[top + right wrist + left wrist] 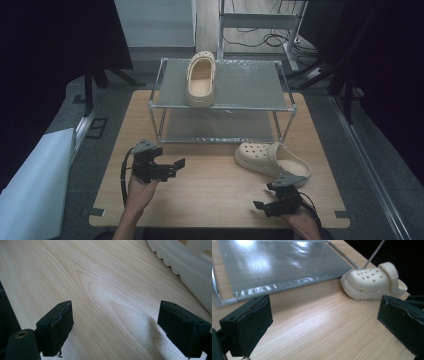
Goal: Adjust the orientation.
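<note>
One cream clog (201, 80) lies on the top shelf of a metal shoe rack (250, 106), toe toward me. A second cream clog (272, 160) lies on the wooden table (210, 195) in front of the rack's right leg. My left gripper (175, 169) hovers over the table's left half, open, its jaws pointing right toward that clog. In the left gripper view the left gripper (324, 325) is wide apart and empty, with the clog (372, 282) beyond. My right gripper (265, 196) sits near the front edge, just below the clog. The right gripper (125, 332) is open over bare wood, the clog's sole (190, 262) at upper right.
The rack's lower shelf (282, 265) is a shiny grey sheet resting on the table. A white panel (35, 185) leans off the table's left side. Cables and stand legs (280, 37) lie on the floor behind the rack.
</note>
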